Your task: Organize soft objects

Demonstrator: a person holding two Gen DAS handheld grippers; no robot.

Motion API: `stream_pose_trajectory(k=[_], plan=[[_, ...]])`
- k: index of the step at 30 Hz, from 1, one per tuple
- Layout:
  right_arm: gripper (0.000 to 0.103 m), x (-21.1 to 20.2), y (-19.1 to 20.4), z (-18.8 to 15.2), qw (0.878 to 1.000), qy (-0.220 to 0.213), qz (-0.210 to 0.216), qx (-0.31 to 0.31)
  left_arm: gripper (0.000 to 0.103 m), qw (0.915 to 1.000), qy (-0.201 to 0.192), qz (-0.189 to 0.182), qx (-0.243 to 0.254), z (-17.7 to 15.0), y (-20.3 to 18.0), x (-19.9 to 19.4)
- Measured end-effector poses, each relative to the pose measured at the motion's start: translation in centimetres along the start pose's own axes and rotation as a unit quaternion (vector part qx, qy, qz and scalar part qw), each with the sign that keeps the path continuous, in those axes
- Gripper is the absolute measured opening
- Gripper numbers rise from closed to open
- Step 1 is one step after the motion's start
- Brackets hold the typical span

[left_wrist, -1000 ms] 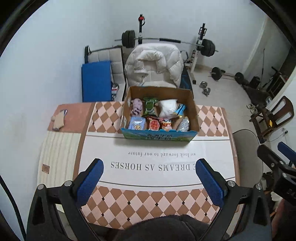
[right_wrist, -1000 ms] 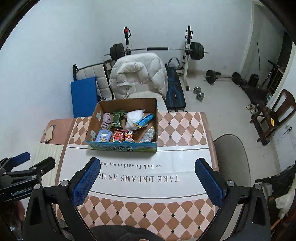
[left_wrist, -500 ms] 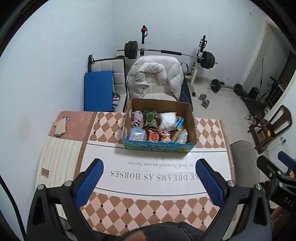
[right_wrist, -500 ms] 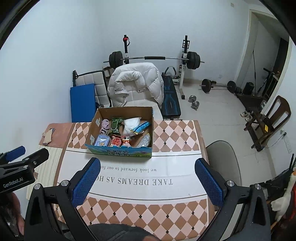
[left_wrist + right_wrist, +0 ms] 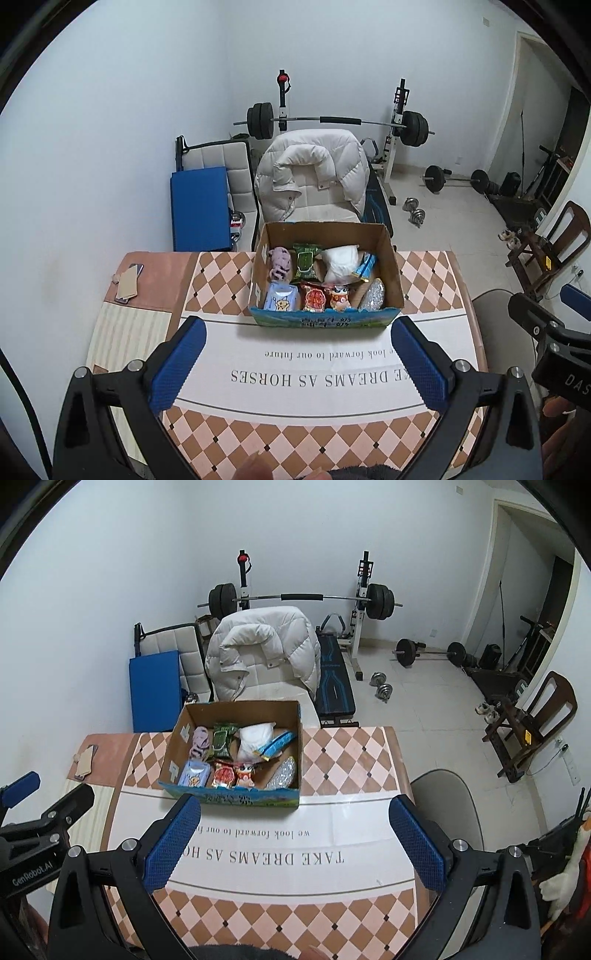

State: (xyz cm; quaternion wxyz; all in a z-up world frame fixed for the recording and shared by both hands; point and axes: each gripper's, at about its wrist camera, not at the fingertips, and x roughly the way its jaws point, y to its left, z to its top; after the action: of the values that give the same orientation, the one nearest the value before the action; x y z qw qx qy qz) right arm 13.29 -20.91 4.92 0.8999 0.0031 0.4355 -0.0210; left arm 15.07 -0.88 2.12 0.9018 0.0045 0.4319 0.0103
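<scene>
Left claw [image 5: 295,363]: we see it released, blue pads wide apart, empty, hovering above the near edge of the surface [image 5: 147,288].
Right claw [image 5: 291,840]: we see it likewise released and empty, above the near edge, beside the left one.
Box [image 5: 327,318]: an open cardboard carton, resting on the surface at the middle of its far edge, well apart from both claws.
Box contents: we count a pink plush [image 5: 279,263], a green pack [image 5: 306,260], a white bundle [image 5: 340,263], a blue packet [image 5: 281,300], a red packet [image 5: 314,299] and a silver pouch [image 5: 373,299], all inside the carton.
Cloth [image 5: 317,373]: a printed cover lying flat across the surface; the box stands on it.
Far-left corner: a phone [image 5: 127,282] under a card piece.
</scene>
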Motion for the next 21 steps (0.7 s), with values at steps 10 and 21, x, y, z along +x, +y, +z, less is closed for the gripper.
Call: stream_pose_trajectory(k=[10,21], plan=[[0.103,0.2,-0.1,1.2,1.0,-0.012,-0.003,0.0,0.103,0.9999,-0.011,0.007,0.0,0.8,0.0,-0.2],[0.103,0.0,-0.1,1.4,1.0,-0.012,-0.003,-0.003,0.103,0.9999,-0.016,0.006,0.004,1.1,0.4,-0.6]])
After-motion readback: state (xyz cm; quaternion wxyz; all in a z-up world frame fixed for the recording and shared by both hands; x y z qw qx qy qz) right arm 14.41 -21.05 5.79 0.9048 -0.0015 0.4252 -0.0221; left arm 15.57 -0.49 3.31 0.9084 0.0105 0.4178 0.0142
